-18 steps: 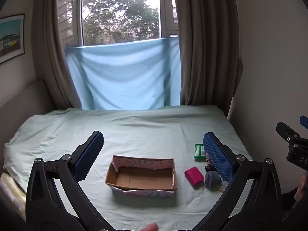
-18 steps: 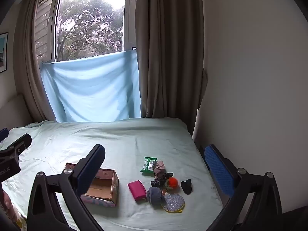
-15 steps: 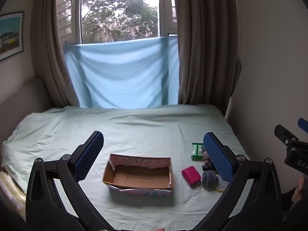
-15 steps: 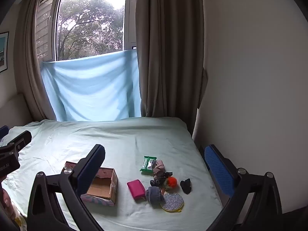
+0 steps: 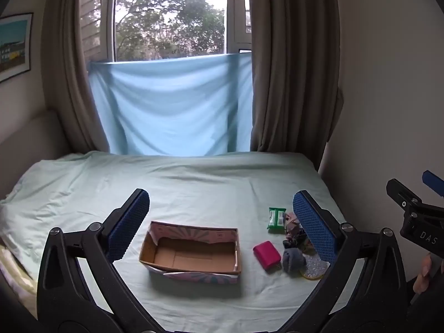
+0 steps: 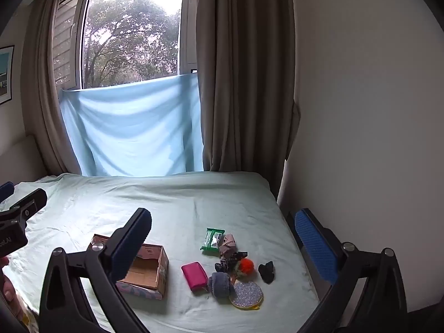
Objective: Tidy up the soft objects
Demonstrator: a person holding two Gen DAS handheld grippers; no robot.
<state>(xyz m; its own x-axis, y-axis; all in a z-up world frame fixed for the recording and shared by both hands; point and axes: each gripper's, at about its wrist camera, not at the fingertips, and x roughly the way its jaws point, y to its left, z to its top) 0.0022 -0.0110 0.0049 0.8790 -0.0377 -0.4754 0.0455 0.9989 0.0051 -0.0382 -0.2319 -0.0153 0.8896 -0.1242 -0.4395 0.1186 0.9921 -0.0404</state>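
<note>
Since a moment ago both views have crept slightly closer to the bed (image 5: pixel 194 188); the left hand-held gripper (image 5: pixel 220 223) and right hand-held gripper (image 6: pixel 222 238) hang spread wide and empty, so sorting has not begun. At the left view's 6 o'clock sits the empty cardboard box (image 5: pixel 191 252), the soft pile at 4 o'clock. Only the right view shows the orange pom-pom (image 6: pixel 246 266), black cloth (image 6: pixel 267 271) and whole glitter disc (image 6: pixel 246 295) beside the pink pouch (image 6: pixel 194 275) and grey roll (image 6: pixel 219 284), the green pack (image 6: pixel 212 239) farther back.

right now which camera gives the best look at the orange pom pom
The right wrist view: the orange pom pom sits in the open among the small items on the bed, between the wide-open fingers. In the left wrist view, the left gripper's right finger hides it.
</note>
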